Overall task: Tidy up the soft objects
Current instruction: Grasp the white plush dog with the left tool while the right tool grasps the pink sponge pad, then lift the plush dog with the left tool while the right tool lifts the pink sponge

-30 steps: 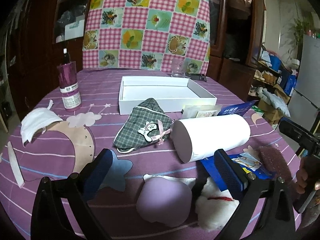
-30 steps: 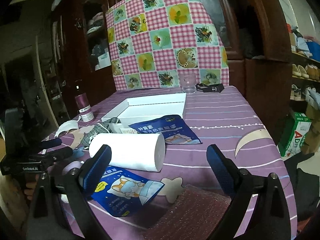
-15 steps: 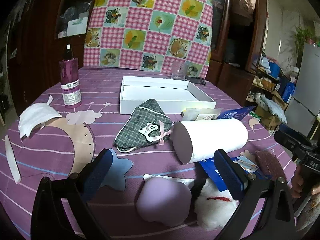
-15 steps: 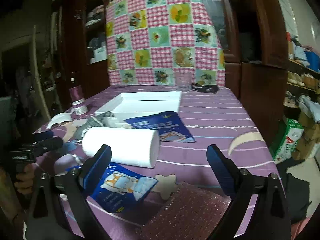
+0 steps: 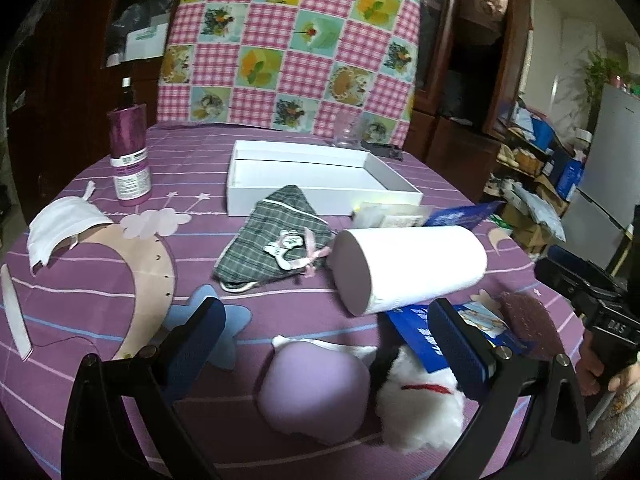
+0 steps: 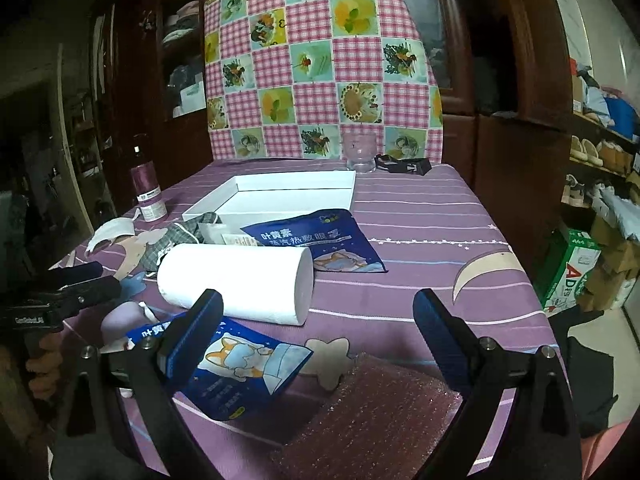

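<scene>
While both tools hang above the near edge of the table (image 5: 192, 160), we find each one spread wide and holding nothing: the left gripper (image 5: 326, 332) frames a lilac pad (image 5: 314, 388) and a white plush (image 5: 420, 412), and the right gripper (image 6: 318, 330) frames a pink bubble-wrap sheet (image 6: 372, 412) at the near right corner. We judge that nothing has yet been stowed, since the white box (image 5: 316, 178) toward the far edge shows a bare floor. The relation that governs the coming move is this: the lilac pad lies directly ahead of and between the left jaws, just below their tips, touching the plush on its right, so the left hand is plainly the nearer. The paper roll (image 5: 408, 270) lies farther in, its long axis running across the table from left to right, with a plaid cloth mask (image 5: 276, 246) beside its left end and the box beyond both. We expect a short descent and closure, then a carry over the roll, whose height could snag a low path.
</scene>
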The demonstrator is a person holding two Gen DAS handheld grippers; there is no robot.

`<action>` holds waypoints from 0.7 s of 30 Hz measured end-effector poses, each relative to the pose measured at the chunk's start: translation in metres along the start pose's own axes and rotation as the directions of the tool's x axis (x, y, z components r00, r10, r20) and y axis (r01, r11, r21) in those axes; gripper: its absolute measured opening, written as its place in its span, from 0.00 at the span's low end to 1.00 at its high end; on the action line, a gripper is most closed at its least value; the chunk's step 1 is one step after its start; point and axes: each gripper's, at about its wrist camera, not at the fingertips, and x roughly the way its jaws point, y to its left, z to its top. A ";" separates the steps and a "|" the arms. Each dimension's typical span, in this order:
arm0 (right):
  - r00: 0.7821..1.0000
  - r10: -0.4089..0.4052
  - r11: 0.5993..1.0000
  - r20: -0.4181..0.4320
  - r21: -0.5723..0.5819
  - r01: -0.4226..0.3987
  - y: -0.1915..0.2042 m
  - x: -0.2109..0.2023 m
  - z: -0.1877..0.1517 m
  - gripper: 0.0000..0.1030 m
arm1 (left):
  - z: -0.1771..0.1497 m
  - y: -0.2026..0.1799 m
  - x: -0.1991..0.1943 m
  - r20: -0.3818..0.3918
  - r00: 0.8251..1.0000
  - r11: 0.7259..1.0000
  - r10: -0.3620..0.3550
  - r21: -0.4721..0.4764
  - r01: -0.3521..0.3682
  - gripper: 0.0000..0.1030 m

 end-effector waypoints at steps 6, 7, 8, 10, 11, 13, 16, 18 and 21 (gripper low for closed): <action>0.999 -0.003 0.998 -0.047 0.064 0.006 -0.005 0.004 -0.002 0.93 | -0.001 -0.003 0.001 -0.018 1.000 1.000 -0.018 0.012 0.018 0.99; 0.998 -0.019 0.997 -0.056 0.075 0.024 -0.006 0.004 -0.003 0.93 | -0.001 -0.003 0.001 -0.019 1.000 1.000 -0.022 0.015 0.022 0.99; 0.997 -0.043 0.995 -0.062 0.084 0.048 -0.007 0.004 -0.002 0.93 | -0.002 -0.004 0.001 -0.020 0.999 0.999 -0.031 0.022 0.031 0.99; 0.996 -0.060 0.994 -0.067 0.087 0.066 -0.009 0.004 -0.003 0.93 | -0.003 -0.008 -0.001 -0.023 0.998 0.998 -0.050 0.041 0.051 0.99; 0.996 -0.053 0.995 -0.071 0.086 0.060 -0.010 0.004 -0.002 0.93 | -0.003 -0.010 -0.001 -0.026 0.998 0.997 -0.061 0.055 0.062 0.99; 0.997 -0.042 0.995 -0.071 0.084 0.048 -0.010 0.003 -0.003 0.92 | -0.005 -0.015 -0.002 -0.033 0.996 0.994 -0.078 0.077 0.080 0.99; 0.993 -0.072 0.994 -0.094 0.069 0.079 -0.008 0.007 -0.005 0.83 | -0.006 -0.020 -0.003 -0.045 0.993 0.989 -0.110 0.096 0.114 0.99; 0.987 -0.101 0.992 -0.126 0.061 0.110 -0.009 0.010 -0.007 0.81 | -0.007 -0.023 -0.003 -0.057 0.990 0.985 -0.127 0.109 0.133 0.99; 0.983 -0.124 0.988 -0.135 0.072 0.135 -0.011 0.007 -0.006 0.81 | -0.009 -0.030 -0.001 -0.086 0.985 0.978 -0.147 0.134 0.158 0.97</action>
